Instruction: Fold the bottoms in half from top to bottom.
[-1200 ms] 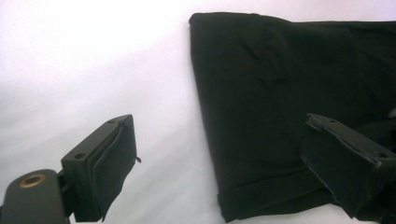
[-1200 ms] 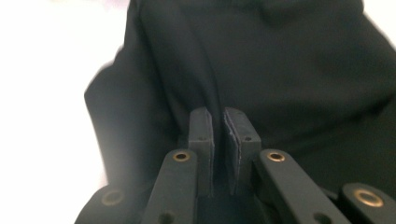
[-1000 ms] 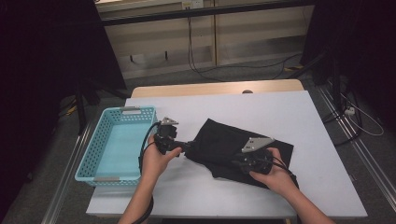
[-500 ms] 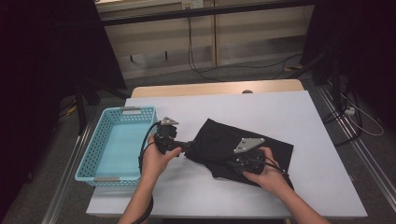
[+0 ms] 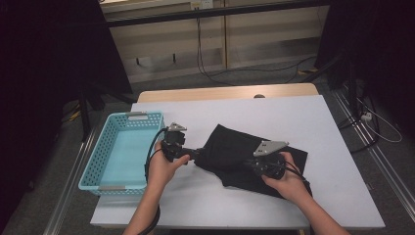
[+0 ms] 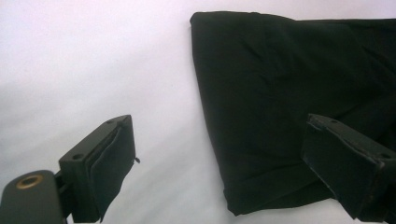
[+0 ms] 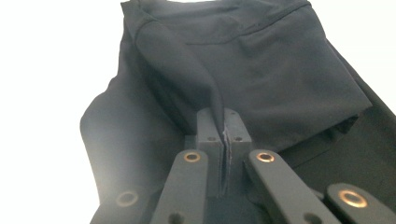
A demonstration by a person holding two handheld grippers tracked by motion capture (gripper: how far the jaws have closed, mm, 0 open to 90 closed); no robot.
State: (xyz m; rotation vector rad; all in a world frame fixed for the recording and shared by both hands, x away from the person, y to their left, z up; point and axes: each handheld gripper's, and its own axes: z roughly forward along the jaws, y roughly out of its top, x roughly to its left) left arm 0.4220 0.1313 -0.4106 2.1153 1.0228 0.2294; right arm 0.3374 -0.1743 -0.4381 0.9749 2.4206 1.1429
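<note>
A black folded garment lies on the white table, right of centre. My right gripper is over its front half and is shut on a raised fold of the cloth, which rises in a ridge from the pinched jaws. My left gripper sits at the garment's left edge, jaws wide open. In the left gripper view one jaw is over the bare table, the other over the black cloth, whose corner lies between them.
A light blue plastic basket, with nothing in it, stands at the table's left edge, close to my left hand. Bare white table extends behind and to the right of the garment. Cables and dark frames stand on the floor beyond the table.
My right gripper has moved left across the garment, drawing a fold of cloth with it. The left gripper has stayed in place at the garment's left edge.
</note>
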